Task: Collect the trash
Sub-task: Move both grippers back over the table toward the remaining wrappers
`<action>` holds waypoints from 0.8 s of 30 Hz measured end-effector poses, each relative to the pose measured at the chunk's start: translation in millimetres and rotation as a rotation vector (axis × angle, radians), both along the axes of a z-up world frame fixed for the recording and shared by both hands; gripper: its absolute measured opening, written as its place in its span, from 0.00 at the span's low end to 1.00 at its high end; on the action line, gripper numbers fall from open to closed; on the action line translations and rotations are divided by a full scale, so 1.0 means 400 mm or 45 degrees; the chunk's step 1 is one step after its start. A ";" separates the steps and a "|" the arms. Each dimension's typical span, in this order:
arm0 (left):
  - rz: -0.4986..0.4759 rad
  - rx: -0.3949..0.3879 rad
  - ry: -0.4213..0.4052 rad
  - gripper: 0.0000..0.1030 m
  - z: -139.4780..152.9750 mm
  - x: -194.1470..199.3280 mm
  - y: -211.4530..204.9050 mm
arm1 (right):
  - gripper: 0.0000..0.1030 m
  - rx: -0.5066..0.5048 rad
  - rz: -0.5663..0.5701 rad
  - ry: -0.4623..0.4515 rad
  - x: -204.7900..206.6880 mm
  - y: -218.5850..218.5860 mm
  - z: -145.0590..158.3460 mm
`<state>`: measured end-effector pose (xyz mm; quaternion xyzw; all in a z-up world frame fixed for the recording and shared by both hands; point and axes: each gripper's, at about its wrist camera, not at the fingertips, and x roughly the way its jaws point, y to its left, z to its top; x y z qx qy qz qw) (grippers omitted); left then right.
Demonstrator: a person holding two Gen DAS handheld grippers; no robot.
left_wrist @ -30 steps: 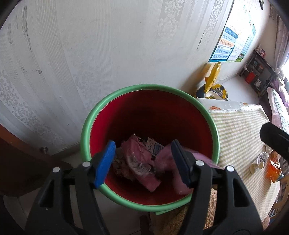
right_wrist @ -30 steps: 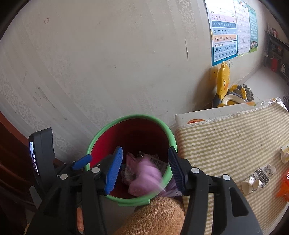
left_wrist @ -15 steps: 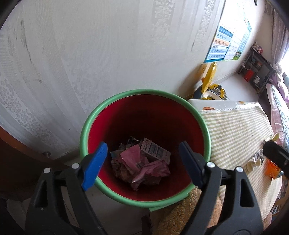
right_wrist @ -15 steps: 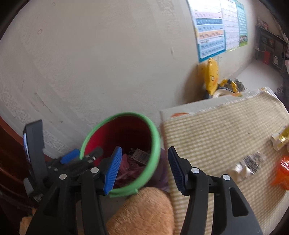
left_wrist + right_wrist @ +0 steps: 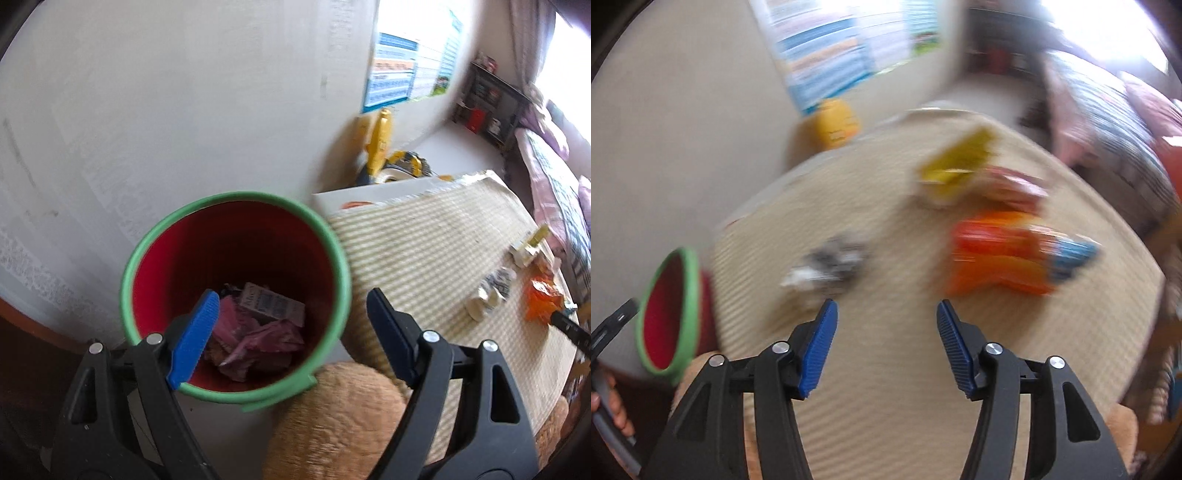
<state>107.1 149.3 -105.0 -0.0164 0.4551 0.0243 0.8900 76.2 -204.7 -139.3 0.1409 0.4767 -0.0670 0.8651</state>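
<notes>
Left hand-held gripper (image 5: 291, 325) spread wide, nothing between the blue pads, poised over the near rim of the bin (image 5: 334, 236). Bin red inside, green at the rim, standing just beside the desk (image 5: 424, 240) edge on the gripper's right. At the bottom: crumpled pink wrappers (image 5: 258, 339) and a small printed carton (image 5: 271, 304). A fuzzy tan cushion (image 5: 332, 413) crowding the space under the right finger.

Right hand-held gripper (image 5: 886, 345) likewise spread and empty, above bare striped cloth with free room ahead. Seen sharply only from the left view: the bin's contents. Seen only from the right, though blurred: a grey-white crumpled paper (image 5: 827, 267) ahead left of the fingers, an orange packet (image 5: 997, 258) ahead right, a yellow packet (image 5: 955, 168) farther on, all well apart from the pads.
</notes>
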 end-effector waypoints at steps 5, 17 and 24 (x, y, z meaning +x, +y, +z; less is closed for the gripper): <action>-0.099 0.018 0.003 0.77 0.014 -0.009 -0.090 | 0.69 -0.140 -0.063 0.007 -0.006 -0.124 0.000; -0.325 0.084 0.000 0.78 0.030 -0.031 -0.273 | 0.48 -0.027 -0.083 0.093 0.055 -0.255 -0.101; -0.548 0.090 0.057 0.81 -0.037 0.015 -0.420 | 0.46 0.119 -0.083 0.030 -0.079 -0.209 -0.049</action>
